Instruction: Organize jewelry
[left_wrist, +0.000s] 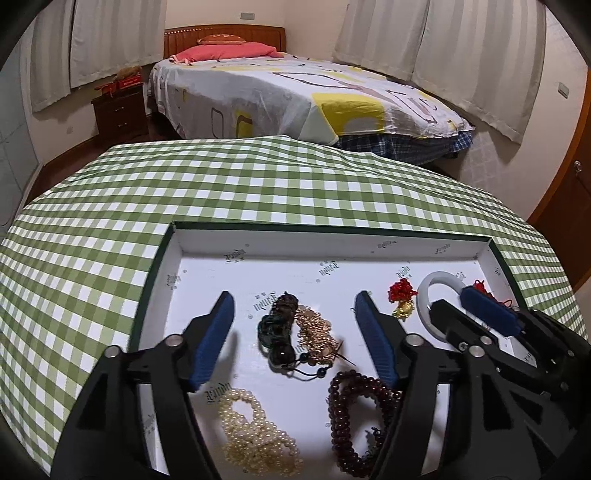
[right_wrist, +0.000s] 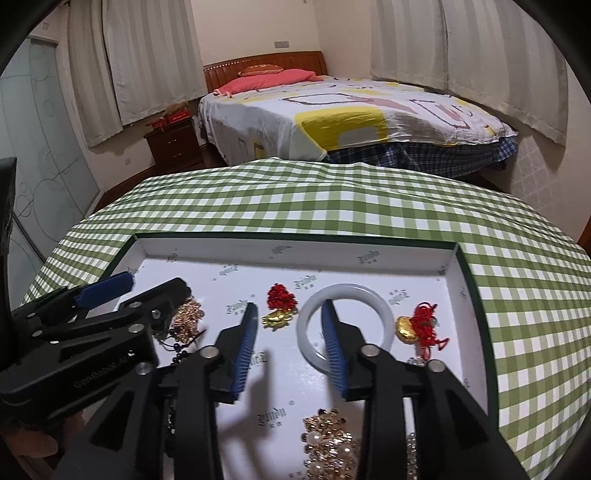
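Both jaws gape empty; right gripper seemingly straddles the white bangle's rim.

Green-white checked tablecloth, white tray, white bangle, red beads

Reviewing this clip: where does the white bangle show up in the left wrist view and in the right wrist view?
Left wrist view: the white bangle lies at the far right of the tray, partly hidden behind the right gripper.
Right wrist view: the white bangle lies centre-right in the tray, with one finger of the open right gripper over its opening.
Shared landmark: the red-tasselled gold charm just left of the bangle.
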